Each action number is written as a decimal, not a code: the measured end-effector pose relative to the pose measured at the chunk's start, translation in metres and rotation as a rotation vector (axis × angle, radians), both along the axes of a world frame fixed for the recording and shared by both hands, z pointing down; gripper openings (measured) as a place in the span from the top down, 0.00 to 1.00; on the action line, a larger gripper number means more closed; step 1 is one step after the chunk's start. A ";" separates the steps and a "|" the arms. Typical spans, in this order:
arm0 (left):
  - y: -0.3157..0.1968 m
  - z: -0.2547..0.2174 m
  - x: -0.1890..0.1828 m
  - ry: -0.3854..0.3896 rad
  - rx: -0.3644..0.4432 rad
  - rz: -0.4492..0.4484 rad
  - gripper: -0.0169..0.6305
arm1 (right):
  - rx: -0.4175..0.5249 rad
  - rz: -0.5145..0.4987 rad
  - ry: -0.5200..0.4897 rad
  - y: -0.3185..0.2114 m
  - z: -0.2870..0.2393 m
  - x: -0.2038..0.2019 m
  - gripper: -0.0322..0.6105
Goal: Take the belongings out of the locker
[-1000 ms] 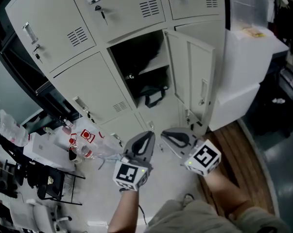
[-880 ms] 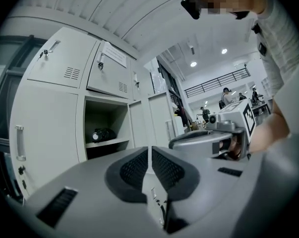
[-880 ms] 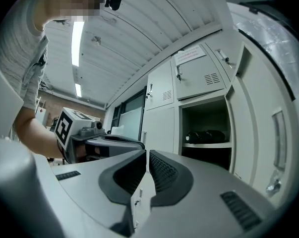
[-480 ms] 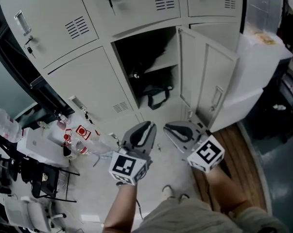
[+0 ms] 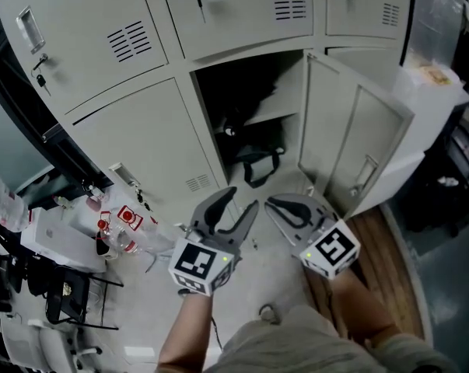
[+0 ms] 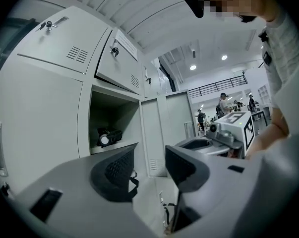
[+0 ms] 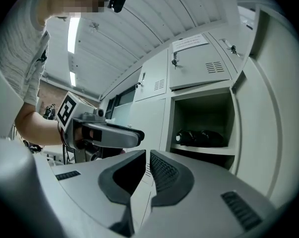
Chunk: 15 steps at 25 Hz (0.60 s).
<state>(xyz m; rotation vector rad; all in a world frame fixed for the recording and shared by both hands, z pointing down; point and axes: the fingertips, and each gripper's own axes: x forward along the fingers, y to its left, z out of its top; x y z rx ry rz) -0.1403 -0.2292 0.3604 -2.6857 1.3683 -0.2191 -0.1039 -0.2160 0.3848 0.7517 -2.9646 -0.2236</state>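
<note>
The open locker has a shelf. A black rolled item lies on that shelf, and a black bag with a loop handle sits below it. Its door swings out to the right. My left gripper is open and empty, held in front of and below the locker. Beside it, my right gripper is shut on nothing. The left gripper view shows the left gripper with the rolled item beyond it. The right gripper view shows the right gripper and the rolled item.
Closed lockers surround the open one, some with keys in their locks. Plastic bottles with red labels and a white box clutter the floor at left. A white cabinet stands right of the door. People stand far off.
The left gripper's jaws have spread apart. Both grippers and my view have moved closer to the open locker; the right gripper stays shut.
</note>
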 end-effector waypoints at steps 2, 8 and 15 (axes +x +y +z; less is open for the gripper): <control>-0.006 -0.005 0.000 0.004 -0.018 -0.014 0.65 | 0.002 0.005 -0.006 -0.007 0.001 -0.001 0.95; -0.030 -0.018 -0.004 -0.026 -0.013 -0.095 0.51 | 0.019 -0.014 -0.006 -0.027 0.000 -0.003 0.94; -0.074 -0.050 -0.002 -0.130 0.016 -0.199 0.51 | -0.012 -0.064 -0.022 -0.051 -0.007 0.004 0.95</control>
